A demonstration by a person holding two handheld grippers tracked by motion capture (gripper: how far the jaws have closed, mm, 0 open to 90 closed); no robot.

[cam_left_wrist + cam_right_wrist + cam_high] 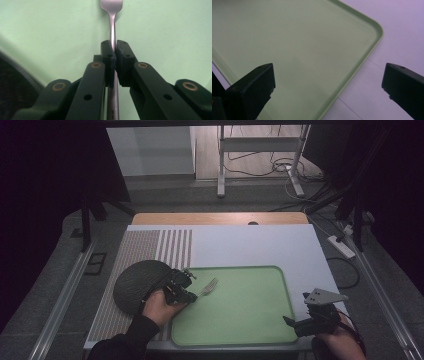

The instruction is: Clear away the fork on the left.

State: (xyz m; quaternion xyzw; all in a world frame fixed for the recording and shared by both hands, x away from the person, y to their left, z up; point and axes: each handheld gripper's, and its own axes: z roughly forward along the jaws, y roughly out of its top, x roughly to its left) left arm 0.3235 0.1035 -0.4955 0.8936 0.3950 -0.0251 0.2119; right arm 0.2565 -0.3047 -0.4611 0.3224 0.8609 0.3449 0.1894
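Observation:
A metal fork (207,287) lies over the left part of the green tray (250,320), tines pointing toward the far right. My left gripper (186,296) is shut on the fork's handle (113,50), the pads pressed against the handle from both sides, with the tines (111,5) beyond them. A dark round plate (136,281) sits left of the tray, under the person's left hand. My right gripper (296,309) hovers open at the tray's near right corner (372,30), its jaws wide apart with nothing between them.
The tray rests on a white board (240,245) with a striped mat (145,250) along its left side. A wooden table edge (220,218) shows behind. Beyond stand metal frame legs (220,165) and floor cables; a power strip (341,247) lies to the right.

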